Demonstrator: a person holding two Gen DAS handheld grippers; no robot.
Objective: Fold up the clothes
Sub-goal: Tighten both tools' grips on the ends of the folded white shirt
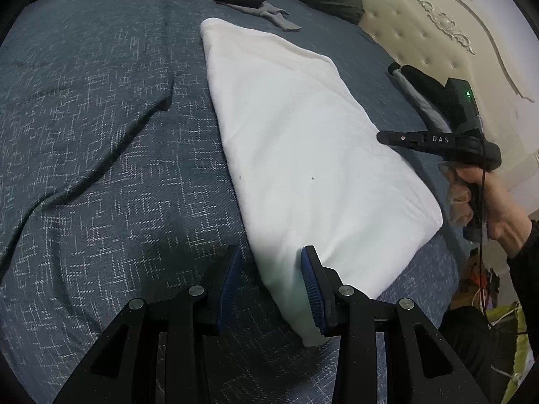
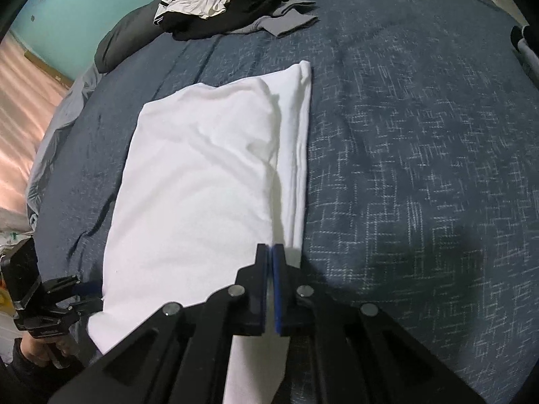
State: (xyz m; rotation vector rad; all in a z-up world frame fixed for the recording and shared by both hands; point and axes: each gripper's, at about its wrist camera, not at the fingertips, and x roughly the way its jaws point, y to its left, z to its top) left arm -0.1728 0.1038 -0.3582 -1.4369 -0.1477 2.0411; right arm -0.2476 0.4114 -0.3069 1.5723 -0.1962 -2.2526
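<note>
White folded garment (image 2: 209, 181) lay on the bed (image 2: 421, 168). Left tool (image 1: 271, 289) stood apart, straddling its 6 o'clock corner. Right tool (image 2: 270, 286) was pressed together above its edge, gripping nothing visible.

A home bedroom, a bed (image 1: 101, 134) under a dark blue patterned cover, a cream tufted headboard (image 1: 404, 30) at its far end, loose clothes (image 2: 215, 3) heaped on it, a teal wall (image 2: 101, 3) behind

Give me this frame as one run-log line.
stage: mid-fold | white garment: folded lengthwise on bedspread | left hand-held gripper: open, at near corner | right hand-held gripper: shut, over near edge | unfolded clothes pile: far side
</note>
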